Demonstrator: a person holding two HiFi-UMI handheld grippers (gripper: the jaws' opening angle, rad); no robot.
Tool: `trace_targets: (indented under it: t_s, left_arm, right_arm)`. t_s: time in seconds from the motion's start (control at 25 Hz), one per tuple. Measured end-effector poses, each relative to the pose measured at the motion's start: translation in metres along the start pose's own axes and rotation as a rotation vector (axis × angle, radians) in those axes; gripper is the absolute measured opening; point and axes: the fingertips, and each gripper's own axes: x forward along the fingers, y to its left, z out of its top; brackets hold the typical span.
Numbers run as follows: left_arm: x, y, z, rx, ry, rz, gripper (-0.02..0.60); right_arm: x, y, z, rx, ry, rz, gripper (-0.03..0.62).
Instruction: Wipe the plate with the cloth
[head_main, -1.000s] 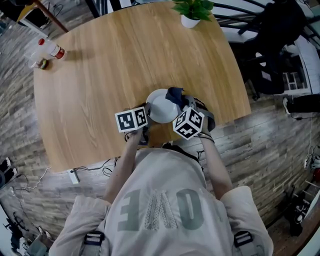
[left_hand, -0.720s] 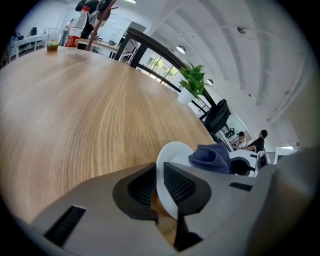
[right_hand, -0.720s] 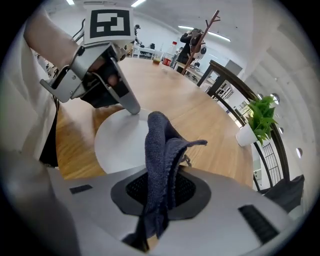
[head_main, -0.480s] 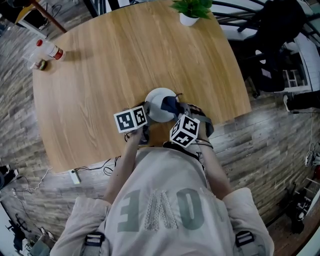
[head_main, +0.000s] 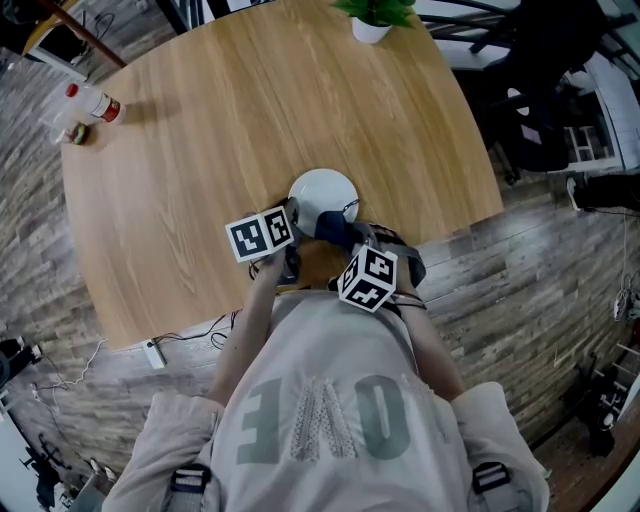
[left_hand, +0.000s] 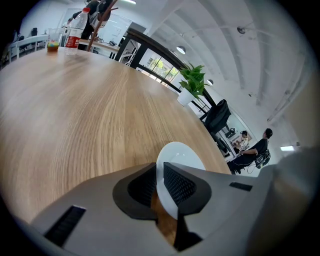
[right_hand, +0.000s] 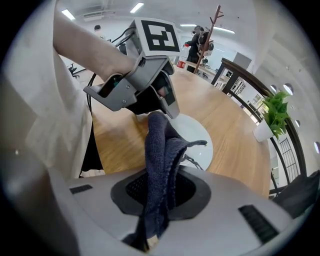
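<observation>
A white plate (head_main: 325, 192) lies near the front edge of the round wooden table (head_main: 220, 130). My left gripper (head_main: 292, 222) is shut on the plate's near-left rim; in the left gripper view the plate (left_hand: 181, 159) stands edge-on between the black pads of that gripper (left_hand: 159, 172). My right gripper (head_main: 345, 238) is shut on a dark blue cloth (head_main: 334, 226), which hangs over the plate's near edge. In the right gripper view the cloth (right_hand: 161, 160) rises out of the gripper (right_hand: 159, 192) in front of the plate (right_hand: 199, 140) and the left gripper (right_hand: 162, 102).
A potted plant (head_main: 373, 14) stands at the table's far edge. A plastic bottle (head_main: 92, 102) and a small cup (head_main: 72, 132) sit at the far left. Chairs and a seated person (left_hand: 254, 150) are beyond the table on the right.
My right gripper has drawn the cloth from the plate's far right side across to its near edge, toward the person. The left gripper and the plate have stayed put.
</observation>
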Motion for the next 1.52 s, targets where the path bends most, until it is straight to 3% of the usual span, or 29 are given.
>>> trace_targets:
  t_s: [0.32, 0.6, 0.92, 1.16, 1.52]
  left_arm:
    - [0.001, -0.001, 0.000, -0.002, 0.004, -0.007, 0.051]
    - [0.001, 0.000, -0.001, 0.002, 0.005, -0.005, 0.051]
    - [0.000, 0.000, 0.000, 0.011, 0.001, 0.001, 0.051]
    - [0.000, -0.001, 0.001, 0.020, 0.002, 0.000, 0.051]
    - [-0.001, -0.002, -0.001, 0.023, 0.001, 0.006, 0.051]
  right_arm:
    - [-0.013, -0.059, 0.031, 0.045, -0.069, -0.114, 0.060]
    - [0.023, -0.096, 0.041, -0.034, -0.001, -0.151, 0.060]
    - [0.041, -0.093, 0.038, -0.120, 0.054, -0.173, 0.060]
    - [0.042, -0.102, 0.039, -0.086, 0.047, -0.174, 0.060]
    - [0.032, -0.050, 0.030, -0.197, 0.058, -0.100, 0.060]
